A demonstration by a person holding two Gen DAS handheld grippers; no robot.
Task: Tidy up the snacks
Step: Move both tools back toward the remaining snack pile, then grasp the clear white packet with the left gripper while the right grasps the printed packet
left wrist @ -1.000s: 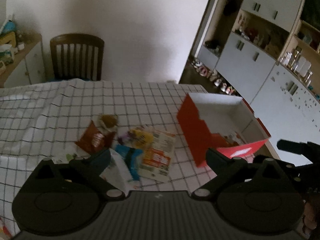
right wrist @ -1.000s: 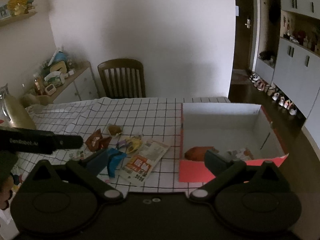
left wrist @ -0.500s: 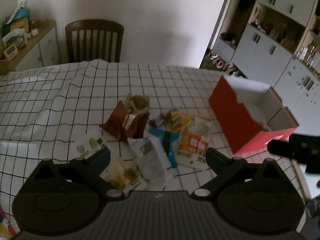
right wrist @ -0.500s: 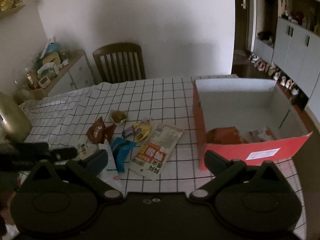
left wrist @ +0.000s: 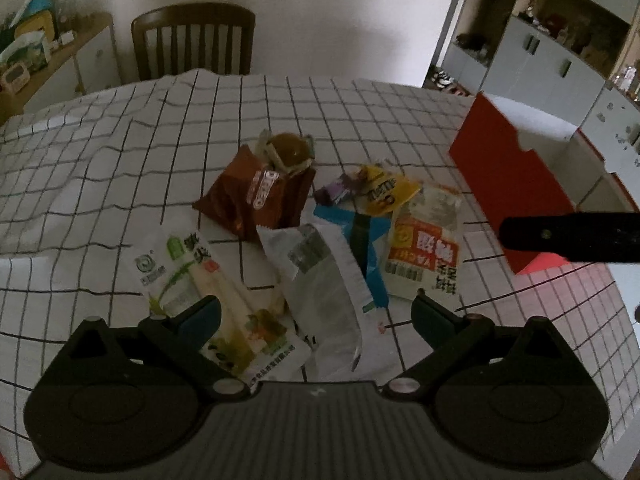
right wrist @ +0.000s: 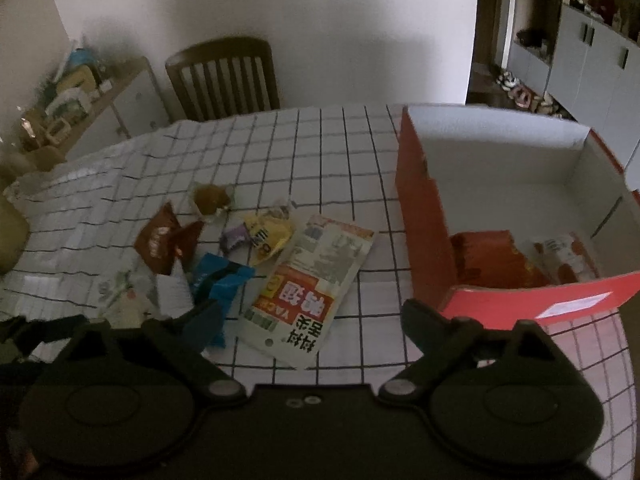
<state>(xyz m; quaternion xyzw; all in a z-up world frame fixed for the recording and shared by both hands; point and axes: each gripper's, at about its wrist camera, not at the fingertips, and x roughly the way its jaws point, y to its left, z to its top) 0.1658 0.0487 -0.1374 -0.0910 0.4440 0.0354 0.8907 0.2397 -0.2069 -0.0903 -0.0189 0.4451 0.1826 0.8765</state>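
Note:
A pile of snack packets lies on the checked tablecloth (left wrist: pixel 360 112). My left gripper (left wrist: pixel 314 312) is open low over a clear white packet (left wrist: pixel 320 280) and a green-and-white packet (left wrist: pixel 192 276). Beyond them lie a brown packet (left wrist: pixel 260 200), a blue packet (left wrist: pixel 360 236) and a yellow packet (left wrist: pixel 384 192). My right gripper (right wrist: pixel 314 316) hovers over the white-and-orange packet (right wrist: pixel 312 280). Its jaws are closing, and the pads press on nothing. The red box (right wrist: pixel 428 220) stands to the right and holds an orange packet (right wrist: pixel 492 256) and a white-and-red packet (right wrist: pixel 560 256).
A wooden chair (left wrist: pixel 192 40) stands at the table's far side. A cluttered sideboard (right wrist: pixel 92 92) is at the back left, with grey cupboards (right wrist: pixel 592 60) at the back right. One of the right gripper's fingers (left wrist: pixel 572 236) crosses in front of the red box (left wrist: pixel 512 168).
Both grippers have sunk toward the snack pile, which now fills more of each view. The right gripper has shifted left from the box to above the white-and-orange packet.

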